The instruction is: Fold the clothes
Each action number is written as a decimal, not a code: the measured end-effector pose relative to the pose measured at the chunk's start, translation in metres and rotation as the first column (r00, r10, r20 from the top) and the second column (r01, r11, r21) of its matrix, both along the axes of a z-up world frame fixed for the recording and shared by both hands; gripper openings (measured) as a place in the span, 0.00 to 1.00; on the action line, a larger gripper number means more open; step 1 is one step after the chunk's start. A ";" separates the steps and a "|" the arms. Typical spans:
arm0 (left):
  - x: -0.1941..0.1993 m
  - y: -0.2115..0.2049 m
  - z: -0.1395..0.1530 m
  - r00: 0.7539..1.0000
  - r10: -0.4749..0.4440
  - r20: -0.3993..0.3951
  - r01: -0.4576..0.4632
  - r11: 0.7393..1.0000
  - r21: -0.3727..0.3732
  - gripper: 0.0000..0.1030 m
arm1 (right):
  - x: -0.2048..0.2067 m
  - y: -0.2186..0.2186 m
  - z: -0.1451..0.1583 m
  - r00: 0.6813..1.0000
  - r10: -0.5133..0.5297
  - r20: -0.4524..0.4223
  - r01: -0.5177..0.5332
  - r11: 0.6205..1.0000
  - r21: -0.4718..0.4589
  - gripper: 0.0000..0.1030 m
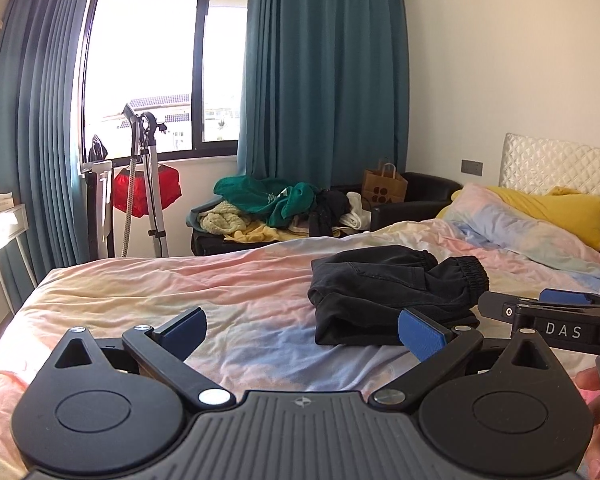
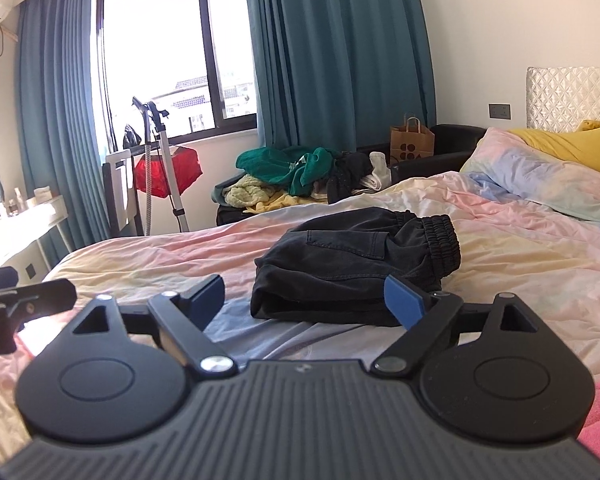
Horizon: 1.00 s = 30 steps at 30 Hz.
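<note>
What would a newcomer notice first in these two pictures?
Dark folded trousers lie in the middle of a pastel bed, just beyond the open right gripper, which holds nothing. The open left gripper also faces the trousers, from their left. Behind the bed, a heap of clothes sits below the bright window with teal curtains.

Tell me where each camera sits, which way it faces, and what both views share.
Left wrist view: sits on the left tongs, facing across the bed toward the window; its open blue pads, the right tongs and some fingers show.
Right wrist view: sits on the right tongs, facing the same way; its open pads and the left tongs at the left edge show.
Shared: folded black trousers, pile of clothes, paper bag, teal curtains.
</note>
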<state>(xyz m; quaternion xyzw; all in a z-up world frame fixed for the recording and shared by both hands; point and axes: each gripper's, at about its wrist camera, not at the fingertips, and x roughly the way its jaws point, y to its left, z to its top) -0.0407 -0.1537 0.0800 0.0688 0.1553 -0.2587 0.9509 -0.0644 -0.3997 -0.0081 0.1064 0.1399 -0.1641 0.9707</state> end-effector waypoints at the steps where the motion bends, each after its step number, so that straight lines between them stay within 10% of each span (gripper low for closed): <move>1: 0.001 0.000 -0.001 1.000 0.003 0.002 -0.003 1.000 0.005 1.00 | 0.002 0.001 -0.002 1.000 0.000 -0.005 0.000 1.000 0.005 0.86; 30: 0.010 0.006 -0.026 0.998 0.035 -0.048 -0.035 0.999 -0.015 1.00 | -0.003 0.000 -0.028 0.998 -0.053 0.020 0.053 0.999 -0.004 0.86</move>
